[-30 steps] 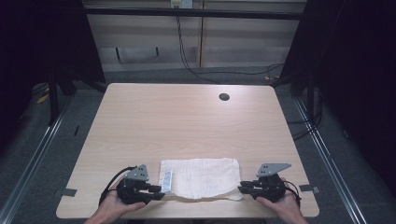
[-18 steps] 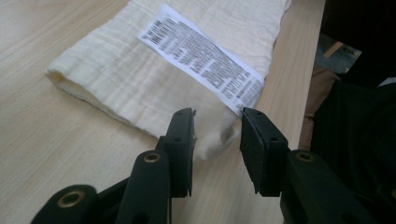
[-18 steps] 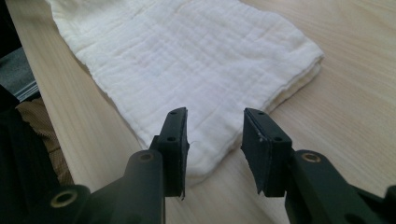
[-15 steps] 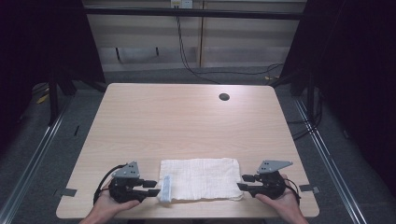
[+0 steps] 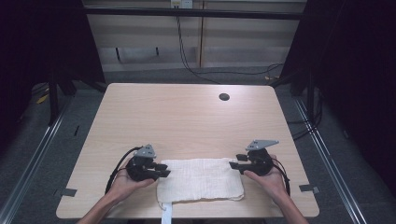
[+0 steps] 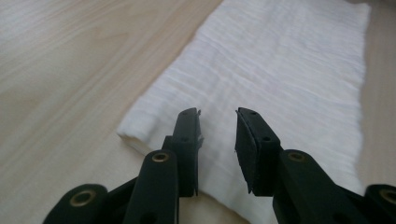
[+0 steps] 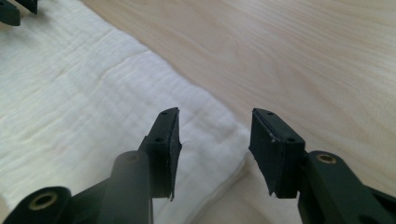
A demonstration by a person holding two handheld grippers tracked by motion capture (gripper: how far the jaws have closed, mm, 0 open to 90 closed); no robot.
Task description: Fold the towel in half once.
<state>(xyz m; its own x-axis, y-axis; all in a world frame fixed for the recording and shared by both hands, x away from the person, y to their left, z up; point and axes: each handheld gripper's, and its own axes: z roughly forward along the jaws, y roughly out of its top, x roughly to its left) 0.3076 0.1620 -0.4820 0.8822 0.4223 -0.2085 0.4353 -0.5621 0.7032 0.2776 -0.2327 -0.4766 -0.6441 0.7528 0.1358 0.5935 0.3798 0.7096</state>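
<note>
A folded white cloth (image 5: 201,179) lies flat near the front edge of the wooden table (image 5: 187,116). My left gripper (image 5: 165,170) rests at its left short side, held in a hand. In the left gripper view the jaws (image 6: 218,114) stand apart over the cloth (image 6: 280,70) near its corner, having just been closing, with nothing pinched between them. My right gripper (image 5: 234,162) is at the cloth's far right corner. Its jaws (image 7: 215,114) have just been opening and straddle the edge of the cloth (image 7: 70,93) without pressing on it.
A white strip (image 5: 166,214) from the cloth hangs over the table's front edge. A dark round hole (image 5: 224,97) sits far back on the table. Bare wood stretches beyond the cloth. Cables run along the floor behind, and dark frames stand at both sides.
Both grippers have moved from the cloth's near corners toward its far corners. The cloth's bulged front edge now lies straight and flat. Both grippers have let go of it.
</note>
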